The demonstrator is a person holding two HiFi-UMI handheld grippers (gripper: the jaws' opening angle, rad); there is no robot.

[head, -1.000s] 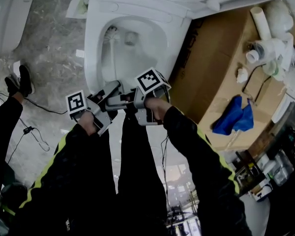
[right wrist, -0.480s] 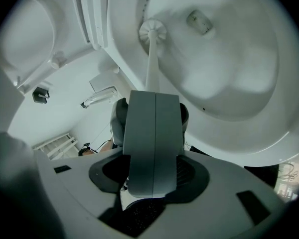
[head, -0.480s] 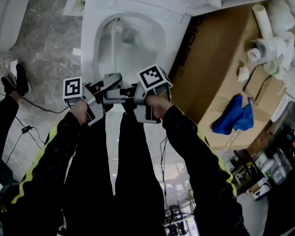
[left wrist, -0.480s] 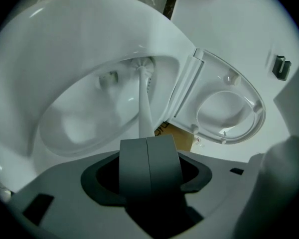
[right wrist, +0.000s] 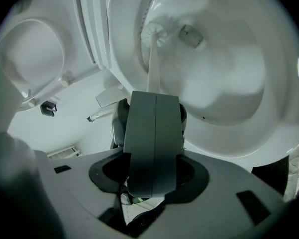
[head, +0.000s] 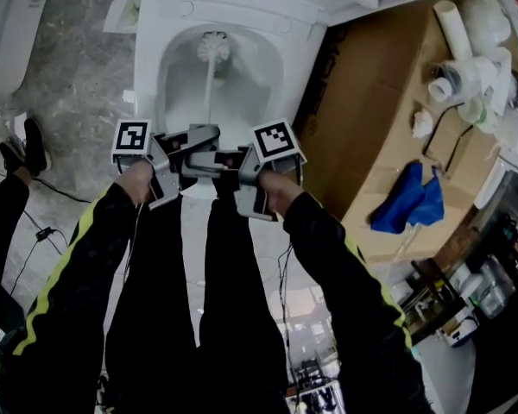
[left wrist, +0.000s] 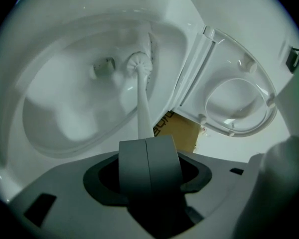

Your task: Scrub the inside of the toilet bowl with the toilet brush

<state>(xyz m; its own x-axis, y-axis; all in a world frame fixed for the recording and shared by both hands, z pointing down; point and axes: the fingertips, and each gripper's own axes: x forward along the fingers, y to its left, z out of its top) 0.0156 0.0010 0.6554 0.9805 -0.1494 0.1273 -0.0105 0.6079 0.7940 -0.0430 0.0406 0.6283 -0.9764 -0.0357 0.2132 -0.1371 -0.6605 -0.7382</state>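
Note:
The white toilet bowl [head: 152, 67] lies open below me. A white toilet brush [head: 213, 48] reaches into it, with its bristle head high on the bowl's back wall, close to the rim. Its thin handle [head: 208, 97] runs down to both grippers, which sit side by side over the front rim. My left gripper [head: 198, 136] and right gripper [head: 220, 158] are each shut on the handle. In the left gripper view the handle [left wrist: 143, 113] rises out of the shut jaws to the brush head [left wrist: 139, 63]. The right gripper view shows the same brush head [right wrist: 153, 34].
The raised seat and lid [left wrist: 239, 98] stand behind the bowl. A cardboard box [head: 388, 102] sits close on the right, with a blue cloth [head: 407, 201] and white pipe fittings [head: 470, 76] on it. A shoe [head: 26, 149] and a cable [head: 52, 188] are on the floor at left.
The brush head has swept from the left side of the bowl up to its back wall. Both grippers have moved a little forward together, still holding the handle.

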